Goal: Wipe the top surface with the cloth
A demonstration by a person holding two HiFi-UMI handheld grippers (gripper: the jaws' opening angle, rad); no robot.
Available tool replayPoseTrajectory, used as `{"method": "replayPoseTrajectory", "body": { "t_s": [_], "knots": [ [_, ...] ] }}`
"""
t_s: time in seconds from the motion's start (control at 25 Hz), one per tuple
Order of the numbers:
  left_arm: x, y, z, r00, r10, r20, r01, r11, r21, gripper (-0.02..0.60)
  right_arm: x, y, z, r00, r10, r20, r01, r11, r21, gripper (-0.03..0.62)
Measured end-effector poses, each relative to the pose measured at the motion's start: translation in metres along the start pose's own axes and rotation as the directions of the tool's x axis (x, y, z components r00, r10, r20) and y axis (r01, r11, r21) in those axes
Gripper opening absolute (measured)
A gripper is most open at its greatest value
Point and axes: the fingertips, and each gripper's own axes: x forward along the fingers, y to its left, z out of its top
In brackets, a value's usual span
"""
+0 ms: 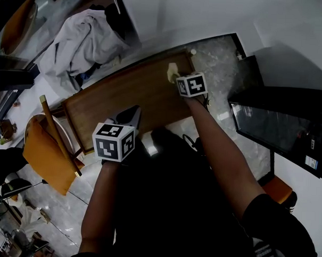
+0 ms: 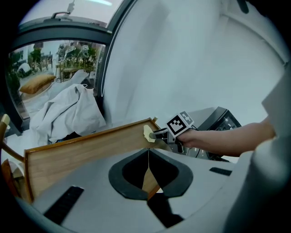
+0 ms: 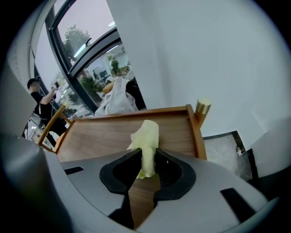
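Observation:
The wooden table top (image 1: 130, 92) runs diagonally in the head view, with a raised rim. A pale yellow cloth (image 3: 146, 136) is pinched between the jaws of my right gripper (image 3: 146, 166), its loose end standing up over the far right corner of the wood (image 3: 104, 136). In the head view that cloth (image 1: 171, 72) sits just ahead of the right gripper (image 1: 177, 78). My left gripper (image 2: 148, 159) is shut with nothing in it and hovers over the near edge of the top (image 2: 82, 152); from it I see the right gripper (image 2: 159, 134) and the cloth (image 2: 148, 133).
A brass-capped post (image 3: 202, 109) stands at the table's far right corner. A heap of white fabric (image 1: 82, 39) lies beyond the table. An orange chair (image 1: 48, 152) is at the left, a black screen (image 1: 281, 130) at the right. A white wall backs the table.

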Motion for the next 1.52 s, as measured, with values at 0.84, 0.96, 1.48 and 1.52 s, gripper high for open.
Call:
{"method": "replayPoseTrajectory", "body": {
  "t_s": [0.84, 0.96, 1.48, 1.52],
  "knots": [
    [-0.02, 0.013, -0.008, 0.999, 0.039, 0.024, -0.039, 0.999, -0.028, 0.014, -0.026, -0.045, -0.008, 0.98, -0.194, -0.042, 0.195, 0.98, 0.025, 0.081],
    [-0.029, 0.022, -0.013, 0.998, 0.052, 0.032, -0.051, 0.998, -0.042, 0.014, -0.03, -0.036, -0.007, 0.978, -0.206, -0.023, 0.206, 0.978, -0.005, 0.08],
    [-0.141, 0.118, -0.07, 0.984, 0.154, 0.085, -0.139, 0.977, -0.164, 0.014, 0.021, 0.31, -0.001, 0.942, 0.33, -0.061, -0.331, 0.885, -0.327, 0.078],
    [-0.153, 0.128, -0.08, 0.983, 0.162, 0.081, -0.145, 0.972, -0.185, 0.014, 0.027, 0.342, -0.006, 0.928, 0.364, -0.077, -0.368, 0.868, -0.335, 0.078]
  ]
}}
